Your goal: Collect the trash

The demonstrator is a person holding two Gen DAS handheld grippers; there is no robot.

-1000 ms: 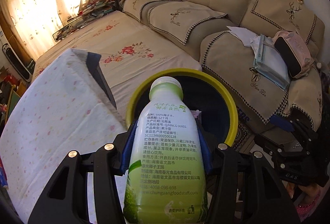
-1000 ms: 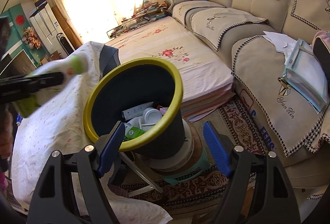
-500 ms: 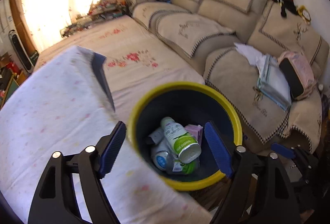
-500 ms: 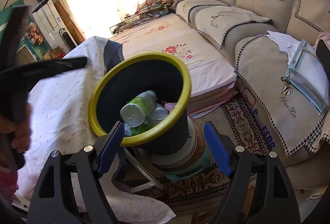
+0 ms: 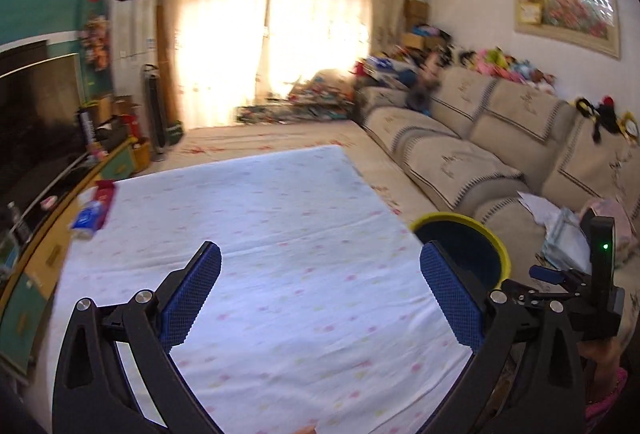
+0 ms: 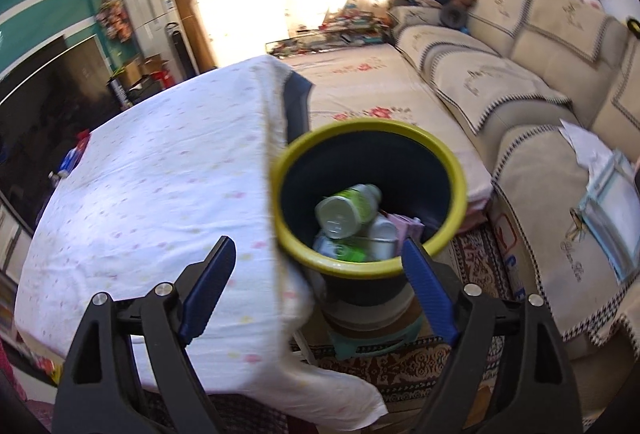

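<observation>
**A:** Left wrist view first. What is between the jaws of the left gripper (image 5: 320, 298)?

**B:** Nothing. They are spread wide and opening further, with only the white dotted tablecloth (image 5: 256, 234) under the gap. No pad touches anything.

**A:** And outward from there?

**B:** Past the fingertips the cloth runs bare to its far edge. The only loose litter I can pick out on it is a small red and blue packet (image 5: 94, 210), at the far left corner. It lies well apart from the jaws, up and to their left, and its long axis seems to run along that left edge, though blur makes this uncertain.

**A:** The bin?

**B:** The yellow-rimmed trash bin (image 5: 460, 234) sits just off the table's right edge, behind the right finger.

**A:** What about the right gripper (image 6: 320, 286)?

**B:** Its jaws are also apart and widening, empty. It hangs over the table's near right corner with the bin right ahead. A green bottle (image 6: 348, 208) lies inside on other rubbish.

**A:** So which hand is nearer the packet?

**B:** The left, I judge. From the right wrist view the packet (image 6: 76, 154) sits at the far left side of the table, across the whole cloth. The left hand would have to swing left and forward, turning its jaws across the packet's narrow width.
</observation>
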